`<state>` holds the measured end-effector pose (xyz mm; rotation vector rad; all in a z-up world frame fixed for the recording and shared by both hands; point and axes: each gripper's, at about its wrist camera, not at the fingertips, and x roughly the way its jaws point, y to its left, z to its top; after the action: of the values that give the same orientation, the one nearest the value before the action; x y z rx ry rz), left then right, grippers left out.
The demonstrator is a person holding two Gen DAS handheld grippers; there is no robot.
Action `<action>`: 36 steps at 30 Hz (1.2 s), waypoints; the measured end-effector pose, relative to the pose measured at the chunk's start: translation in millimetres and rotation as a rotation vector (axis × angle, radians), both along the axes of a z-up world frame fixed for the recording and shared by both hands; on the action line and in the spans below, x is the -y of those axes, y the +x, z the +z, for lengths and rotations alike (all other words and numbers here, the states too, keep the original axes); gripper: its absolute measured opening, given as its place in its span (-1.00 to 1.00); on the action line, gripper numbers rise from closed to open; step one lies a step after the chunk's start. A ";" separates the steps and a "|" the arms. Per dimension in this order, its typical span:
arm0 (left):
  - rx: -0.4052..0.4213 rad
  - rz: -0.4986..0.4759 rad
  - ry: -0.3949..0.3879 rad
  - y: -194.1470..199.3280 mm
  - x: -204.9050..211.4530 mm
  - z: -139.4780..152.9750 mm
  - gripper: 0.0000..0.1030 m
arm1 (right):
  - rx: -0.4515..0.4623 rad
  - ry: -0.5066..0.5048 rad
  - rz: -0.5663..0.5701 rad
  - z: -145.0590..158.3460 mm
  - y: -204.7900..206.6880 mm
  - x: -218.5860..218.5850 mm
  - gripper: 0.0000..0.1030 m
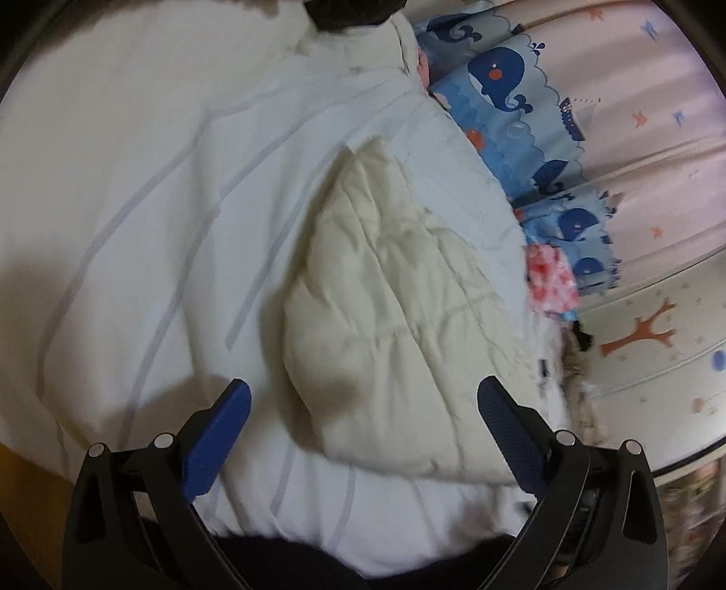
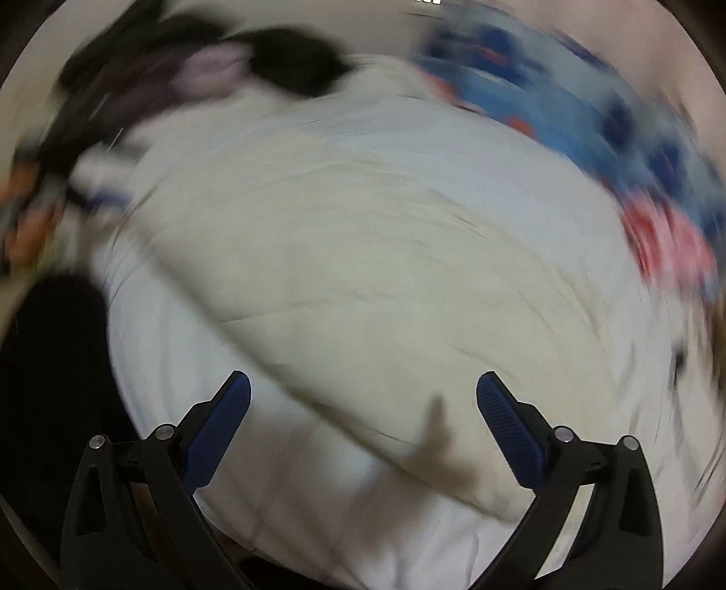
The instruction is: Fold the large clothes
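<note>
Left wrist view, garment: a cream quilted jacket [image 1: 390, 308] lies on the white striped bedsheet [image 1: 136, 204], near the bed's far side beside the whale-print blue fabric [image 1: 508, 104]. What shows is a compact, puffy slab with one straight edge, which looks already doubled over at least once.
Left wrist view, tongs: the left gripper [image 1: 363, 431] hangs above the jacket's near end with its jaws spread wide, pinching nothing and not touching the cloth.
Left wrist view, surroundings: a pink-and-red patterned cloth [image 1: 551, 286] lies past the jacket's far edge; a dark item [image 1: 349, 13] sits at the top of the frame.
Right wrist view, garment: heavily blurred; the same cream jacket [image 2: 363, 272] fills the middle as a broad, rounded mass on the sheet [image 2: 317, 513].
Right wrist view, tongs: the right gripper [image 2: 363, 426] also stands with jaws spread, empty, over the jacket's near edge.
Right wrist view, surroundings: a dark clothing heap [image 2: 159, 68] at upper left, too blurred to name further.
Progress, judged: probably partway; the jacket seems partly folded, but neither tong has a hold, and further folding or tidying likely remains.
</note>
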<state>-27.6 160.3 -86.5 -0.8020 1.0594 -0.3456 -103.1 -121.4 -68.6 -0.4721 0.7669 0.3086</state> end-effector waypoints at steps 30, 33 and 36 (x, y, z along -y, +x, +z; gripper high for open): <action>-0.120 0.075 -0.291 39.4 71.9 -49.8 0.86 | -0.227 0.986 -0.455 -5.4 -14.9 223.6 0.87; -0.113 0.073 -0.273 39.1 73.5 -46.8 0.86 | -0.280 1.172 -0.579 -36.0 -35.3 286.0 0.87; -0.101 0.078 -0.301 39.7 71.9 -45.9 0.86 | -0.355 1.320 -0.564 -64.9 -37.7 302.6 0.87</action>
<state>12.1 88.4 -132.4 -1.1368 1.0807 -0.4073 -140.8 -424.0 -133.5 1.0527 0.8351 0.3041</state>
